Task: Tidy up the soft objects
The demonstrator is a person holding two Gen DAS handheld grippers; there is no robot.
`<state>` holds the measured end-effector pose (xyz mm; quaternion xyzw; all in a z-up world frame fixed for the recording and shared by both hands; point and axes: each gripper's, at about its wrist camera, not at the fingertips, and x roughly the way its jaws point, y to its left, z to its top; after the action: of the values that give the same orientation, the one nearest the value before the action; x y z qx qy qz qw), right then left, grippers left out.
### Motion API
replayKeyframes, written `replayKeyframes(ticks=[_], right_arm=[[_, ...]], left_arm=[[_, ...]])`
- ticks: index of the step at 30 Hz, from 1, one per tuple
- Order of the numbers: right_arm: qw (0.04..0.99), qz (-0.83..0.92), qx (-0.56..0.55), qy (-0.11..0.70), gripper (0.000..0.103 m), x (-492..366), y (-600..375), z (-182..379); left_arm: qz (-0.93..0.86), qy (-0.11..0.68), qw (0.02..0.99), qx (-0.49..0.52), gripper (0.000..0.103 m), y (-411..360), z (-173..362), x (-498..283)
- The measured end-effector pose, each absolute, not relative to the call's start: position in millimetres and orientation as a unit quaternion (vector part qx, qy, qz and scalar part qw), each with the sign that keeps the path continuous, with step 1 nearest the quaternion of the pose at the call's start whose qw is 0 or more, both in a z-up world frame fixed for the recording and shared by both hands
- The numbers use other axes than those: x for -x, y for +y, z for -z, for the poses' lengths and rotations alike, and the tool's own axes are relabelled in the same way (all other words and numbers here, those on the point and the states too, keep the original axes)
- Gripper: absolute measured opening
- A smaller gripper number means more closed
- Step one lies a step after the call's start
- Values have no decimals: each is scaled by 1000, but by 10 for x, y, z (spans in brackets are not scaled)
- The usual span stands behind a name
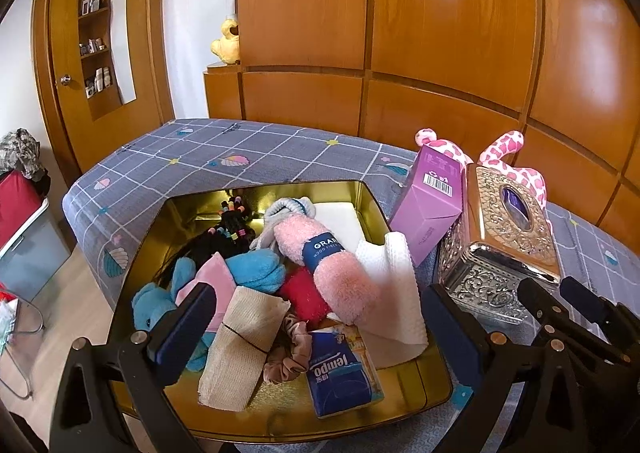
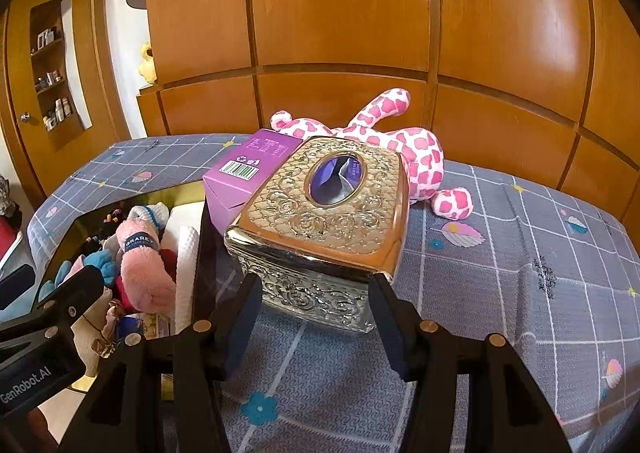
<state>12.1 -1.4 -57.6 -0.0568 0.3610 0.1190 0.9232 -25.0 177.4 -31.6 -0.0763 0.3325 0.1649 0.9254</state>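
The right gripper [image 2: 314, 327] stands with jaws apart, straddling the near end of the ornate tissue box [image 2: 320, 209] (pad contact unclear). Its long axis runs away from them. The left gripper [image 1: 316, 327] hangs open over the gold tin [image 1: 432, 393] of soft things; the pink spotted plush [image 2: 416, 157] lies beyond on the bed [image 2: 520, 253], nearer the right hand.

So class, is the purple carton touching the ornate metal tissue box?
Touching. In the right wrist view the purple carton leans directly against the tissue box's left edge, with no bedcover visible between them; the left wrist view agrees.
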Motion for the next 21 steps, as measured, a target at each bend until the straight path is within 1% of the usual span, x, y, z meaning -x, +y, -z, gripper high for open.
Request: replayKeyframes(ticks=[21], right_arm=[[923, -120, 57, 362, 56, -114, -14, 576]], left_arm=[[-165, 332, 926, 76, 103, 1764, 307, 270]])
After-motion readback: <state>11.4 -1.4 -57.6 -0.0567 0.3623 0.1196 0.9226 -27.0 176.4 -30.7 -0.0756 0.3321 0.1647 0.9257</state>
